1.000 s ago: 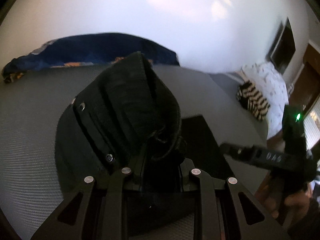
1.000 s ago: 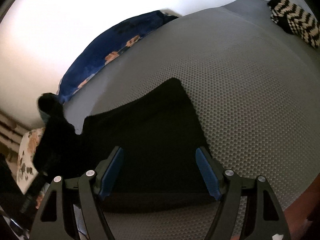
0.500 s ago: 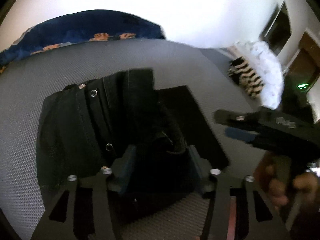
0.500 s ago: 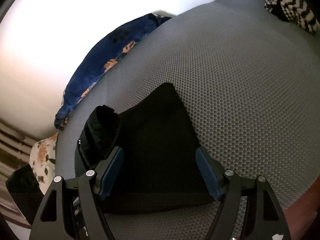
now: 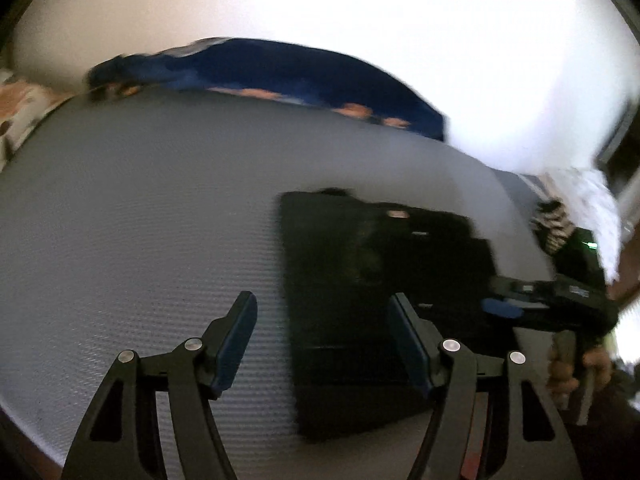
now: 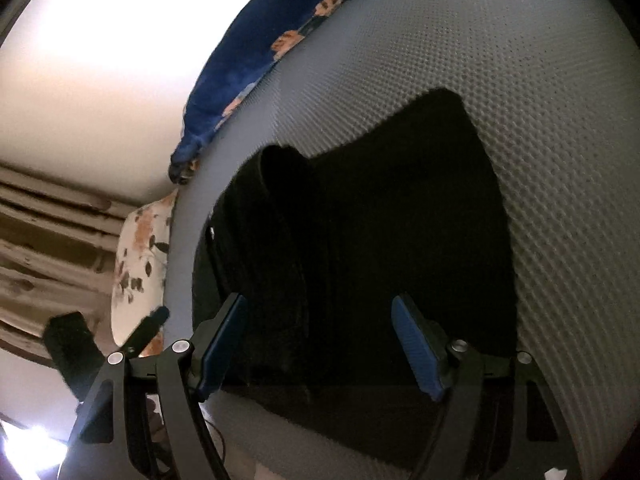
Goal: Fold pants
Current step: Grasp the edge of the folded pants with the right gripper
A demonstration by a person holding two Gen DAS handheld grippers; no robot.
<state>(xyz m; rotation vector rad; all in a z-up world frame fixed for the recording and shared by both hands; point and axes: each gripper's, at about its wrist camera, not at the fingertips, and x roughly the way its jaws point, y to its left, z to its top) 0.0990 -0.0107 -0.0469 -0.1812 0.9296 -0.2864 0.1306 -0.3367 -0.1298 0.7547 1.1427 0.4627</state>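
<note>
The black pants [image 5: 360, 288] lie folded into a compact rectangle on the grey mesh mattress [image 5: 140, 208]. My left gripper [image 5: 322, 308] is open and empty, its right finger over the pants' left part. The right gripper also shows in the left wrist view [image 5: 520, 300], hand-held at the right. In the right wrist view the pants [image 6: 380, 240] fill the middle, with a folded ridge on their left side. My right gripper [image 6: 318, 312] is open and empty just above the pants' near edge.
A dark blue floral blanket [image 5: 280, 76] lies along the far mattress edge by the white wall; it also shows in the right wrist view [image 6: 272, 52]. A black-and-white striped cloth [image 5: 554, 228] and a white pillow [image 5: 592, 208] sit at the right. A floral pillow [image 6: 136, 256] lies left.
My left gripper opened and let go of the pants' waistband, which dropped flat onto the folded stack. It then drew back and left. The right gripper stayed open and moved closer.
</note>
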